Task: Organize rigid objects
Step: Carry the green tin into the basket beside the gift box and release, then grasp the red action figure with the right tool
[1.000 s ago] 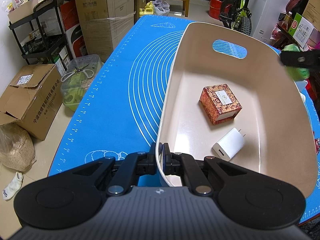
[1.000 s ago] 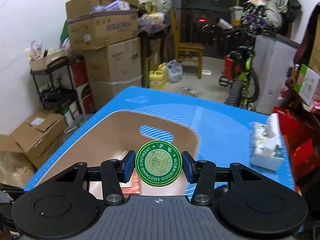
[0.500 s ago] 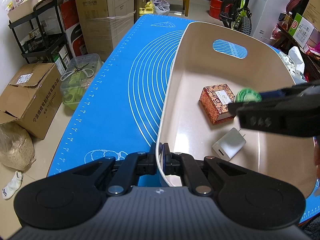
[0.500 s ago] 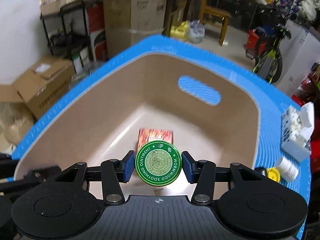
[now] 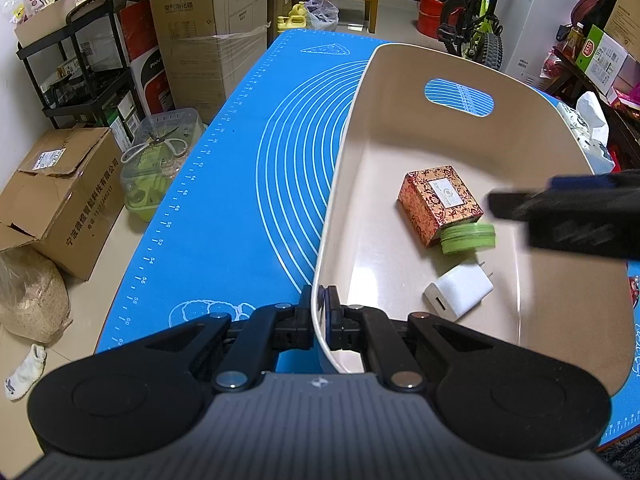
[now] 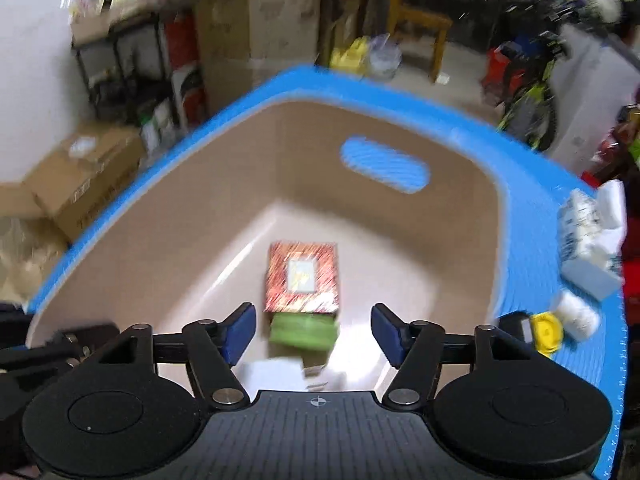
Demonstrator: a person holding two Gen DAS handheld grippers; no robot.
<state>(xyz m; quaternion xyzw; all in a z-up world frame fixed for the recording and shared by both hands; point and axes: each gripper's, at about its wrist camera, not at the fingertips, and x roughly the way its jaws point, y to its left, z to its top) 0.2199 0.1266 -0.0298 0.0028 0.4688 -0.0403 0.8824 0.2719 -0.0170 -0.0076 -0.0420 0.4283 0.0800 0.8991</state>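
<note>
A beige bin stands on the blue mat. My left gripper is shut on its near rim. Inside lie a red patterned box, a white charger and a green ointment tin, which leans on its edge against the box. My right gripper is open and empty above the bin, with the tin and the box below its fingers. In the left wrist view the right gripper hangs over the bin's right side.
On the mat right of the bin are a tissue pack, a small white bottle and a yellow cap. Cardboard boxes, a clear plastic container and a shelf rack stand on the floor to the left.
My right gripper has opened and let go of the green tin, which now lies in the bin against the red box. The left gripper has kept its hold on the rim.
</note>
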